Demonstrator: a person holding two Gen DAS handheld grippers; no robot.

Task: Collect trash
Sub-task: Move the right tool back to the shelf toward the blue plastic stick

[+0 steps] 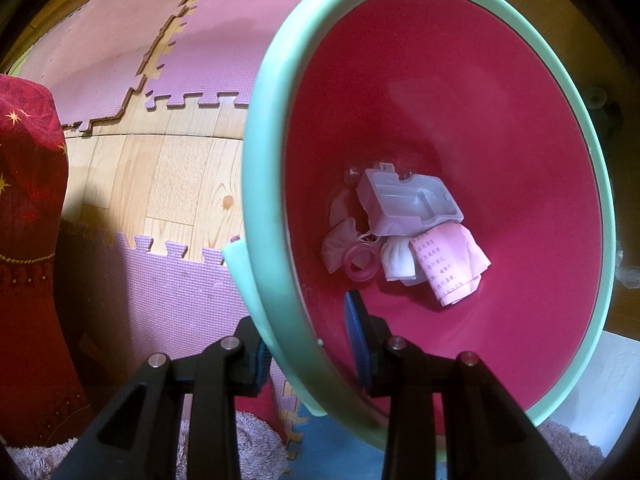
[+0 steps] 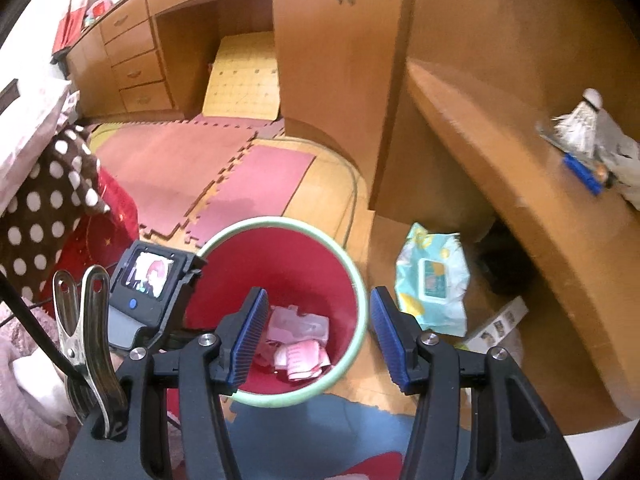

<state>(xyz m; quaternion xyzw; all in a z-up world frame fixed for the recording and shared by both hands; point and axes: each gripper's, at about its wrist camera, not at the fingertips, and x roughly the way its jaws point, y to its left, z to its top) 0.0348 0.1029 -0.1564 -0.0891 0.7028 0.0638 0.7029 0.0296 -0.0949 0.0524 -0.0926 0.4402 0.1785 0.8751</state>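
While rim-clamped, bin (image 1: 264, 184) astride left tool (image 1: 310, 350)

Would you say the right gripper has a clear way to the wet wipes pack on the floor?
Probably yes: the right gripper is open and empty above the bin, and the wet wipes pack lies uncovered beside the bin, with nothing between.

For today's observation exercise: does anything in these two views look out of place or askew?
Yes. A wet-wipes pack lies crumpled on the floor beside the bin, not in it. The left gripper clamps the bin's rim, and the bin looks tilted.
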